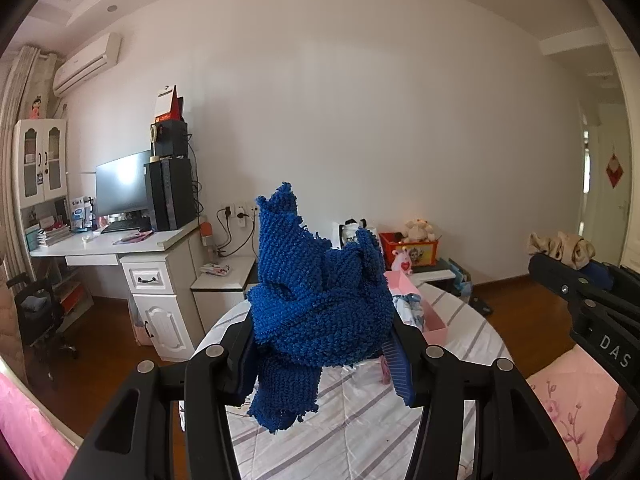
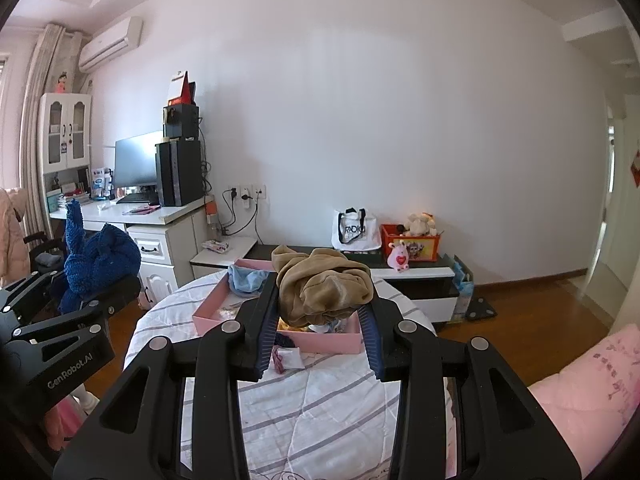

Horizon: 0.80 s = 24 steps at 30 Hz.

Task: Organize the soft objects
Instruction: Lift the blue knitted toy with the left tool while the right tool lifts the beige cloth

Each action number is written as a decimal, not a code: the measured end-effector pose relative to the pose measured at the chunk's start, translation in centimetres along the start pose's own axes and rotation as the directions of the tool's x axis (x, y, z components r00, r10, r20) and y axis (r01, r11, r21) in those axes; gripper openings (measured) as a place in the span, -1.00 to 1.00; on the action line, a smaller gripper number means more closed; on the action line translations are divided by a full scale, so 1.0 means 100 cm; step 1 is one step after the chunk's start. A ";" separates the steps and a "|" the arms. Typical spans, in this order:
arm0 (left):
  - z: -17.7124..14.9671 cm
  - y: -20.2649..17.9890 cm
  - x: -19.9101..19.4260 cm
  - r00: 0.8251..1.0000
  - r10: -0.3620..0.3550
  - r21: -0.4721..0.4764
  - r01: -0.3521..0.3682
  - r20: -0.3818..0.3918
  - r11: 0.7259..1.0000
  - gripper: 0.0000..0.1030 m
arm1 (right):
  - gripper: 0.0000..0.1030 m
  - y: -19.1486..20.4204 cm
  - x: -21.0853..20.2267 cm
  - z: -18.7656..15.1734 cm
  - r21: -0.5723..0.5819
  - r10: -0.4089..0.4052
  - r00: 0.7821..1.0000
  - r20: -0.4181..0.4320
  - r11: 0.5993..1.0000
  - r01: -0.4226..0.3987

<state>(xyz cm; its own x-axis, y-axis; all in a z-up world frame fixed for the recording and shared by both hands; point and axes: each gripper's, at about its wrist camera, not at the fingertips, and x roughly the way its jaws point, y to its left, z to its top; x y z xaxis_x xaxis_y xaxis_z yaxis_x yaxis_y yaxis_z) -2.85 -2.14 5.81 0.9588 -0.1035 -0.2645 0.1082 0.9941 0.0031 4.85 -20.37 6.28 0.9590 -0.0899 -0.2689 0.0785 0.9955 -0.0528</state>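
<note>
My left claw (image 1: 320,344) grips bunched blue knitted cloth (image 1: 316,300) | my right claw (image 2: 318,320) clamps crumpled tan plush garment (image 2: 324,286) | both above pink shallow tray (image 2: 320,342)

Soft even daylight, brighter at right doorway; strong fisheye bending, dark vignette corners.

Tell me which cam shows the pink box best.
Right wrist. The pink box shows its front wall, left wall and some contents on the striped bedding, though the tan cloth in the right gripper covers its middle. Left wrist catches only one end beside the blue knit.
</note>
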 end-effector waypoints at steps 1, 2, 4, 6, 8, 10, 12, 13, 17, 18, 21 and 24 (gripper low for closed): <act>-0.003 0.001 -0.003 1.000 0.001 -0.004 -0.001 0.002 1.000 -0.01 | -0.33 0.001 -0.001 0.000 -0.002 0.002 1.000 0.003 1.000 -0.002; -0.005 0.001 -0.005 1.000 0.003 -0.006 -0.002 0.002 1.000 -0.01 | -0.33 0.002 -0.002 0.000 -0.002 0.003 1.000 0.004 1.000 -0.003; -0.011 0.002 -0.012 1.000 0.008 -0.006 -0.008 0.004 1.000 -0.01 | -0.33 0.002 -0.004 -0.003 -0.004 0.008 1.000 0.005 1.000 -0.008; -0.016 0.000 -0.015 1.000 0.014 -0.005 -0.014 0.002 1.000 -0.01 | -0.33 0.000 -0.002 -0.003 -0.005 0.012 1.000 0.002 1.000 -0.012; -0.018 -0.001 -0.010 1.000 0.015 -0.006 -0.015 -0.002 1.000 -0.01 | -0.33 -0.001 0.000 -0.004 -0.007 0.013 1.000 -0.004 1.000 -0.013; -0.019 -0.006 -0.011 1.000 0.014 -0.006 -0.014 -0.006 1.000 -0.01 | -0.33 -0.002 0.001 -0.004 -0.008 0.013 1.000 -0.006 1.000 -0.013; -0.020 -0.007 -0.011 1.000 0.015 -0.004 -0.015 -0.010 1.000 -0.01 | -0.33 -0.003 0.000 -0.002 -0.008 0.013 1.000 -0.007 1.000 -0.013; -0.021 -0.008 -0.012 1.000 0.015 -0.004 -0.015 -0.012 1.000 -0.01 | -0.33 -0.003 0.001 -0.002 -0.008 0.013 1.000 -0.006 1.000 -0.013; -0.010 -0.010 0.000 1.000 0.013 -0.005 -0.013 -0.022 1.000 -0.01 | -0.33 -0.001 0.001 0.000 -0.007 0.010 1.000 -0.009 1.000 -0.010; -0.008 -0.009 0.001 1.000 0.013 -0.006 -0.013 -0.025 1.000 0.00 | -0.33 -0.002 0.002 -0.001 -0.006 0.009 1.000 -0.010 1.000 -0.009; 0.003 -0.005 0.015 0.999 0.014 -0.007 -0.014 -0.031 1.000 -0.01 | -0.33 -0.002 0.002 0.000 -0.006 0.009 1.000 -0.012 1.000 -0.009; 0.005 -0.005 0.017 0.999 0.014 -0.007 -0.014 -0.036 1.000 0.00 | -0.33 -0.001 0.002 0.000 -0.005 0.008 1.000 -0.015 1.000 -0.008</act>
<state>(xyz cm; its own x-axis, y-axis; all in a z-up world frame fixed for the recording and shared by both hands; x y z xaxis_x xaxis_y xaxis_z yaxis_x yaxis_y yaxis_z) -1.11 -2.83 5.85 0.9503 -0.0884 -0.2987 0.0927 0.9957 0.0003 5.05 -20.51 6.18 0.9554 -0.0821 -0.2838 0.0691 0.9961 -0.0557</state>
